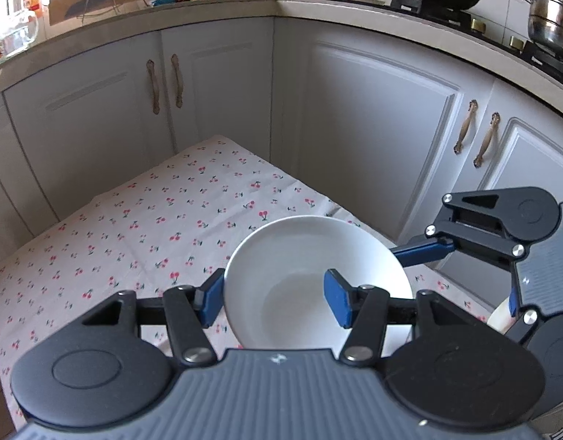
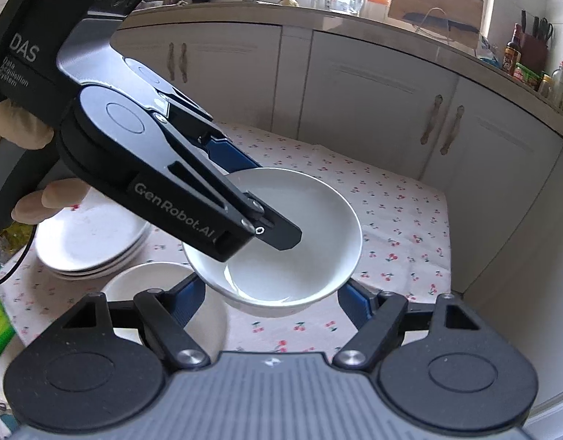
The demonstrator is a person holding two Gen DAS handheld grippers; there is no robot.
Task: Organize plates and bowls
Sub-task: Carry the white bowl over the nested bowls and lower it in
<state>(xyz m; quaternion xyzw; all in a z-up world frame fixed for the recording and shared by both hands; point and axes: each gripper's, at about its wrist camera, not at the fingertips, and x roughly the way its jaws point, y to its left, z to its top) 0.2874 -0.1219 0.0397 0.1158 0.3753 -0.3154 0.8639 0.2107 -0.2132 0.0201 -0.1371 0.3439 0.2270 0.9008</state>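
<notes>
White bowl point(image 1: 310, 275), glossy and empty, held clear above the worktop point(image 1: 134, 227), tilted slightly.

Left gripper point(image 1: 277, 299): fingers nearly closed, one blue pad outside the bowl's wall and the other inside, clamping the rim between them. In the right wrist view the same gripper point(image 2: 261, 216) comes in from the upper left, its black fingers straddling the near rim of the bowl point(image 2: 292, 242); a gloved hand point(image 2: 32, 168) holds its handle.

Right gripper point(image 2: 277, 299): fingers partly open, blue pads on either side of the bowl's underside. Whether the pads press on the bowl cannot be told. In the left wrist view this gripper point(image 1: 464, 267) sits just right of the bowl, one blue finger reaching behind its rim.

Worktop: low surface under a white cloth with a red cherry print, set in a corner of grey cabinets point(image 1: 373, 128).

Stack of white plates point(image 2: 90, 242): on the cloth at the left, below the left gripper.

Second white bowl point(image 2: 164, 293): on the cloth just in front of the plates, partly hidden by the right gripper's fingers.
</notes>
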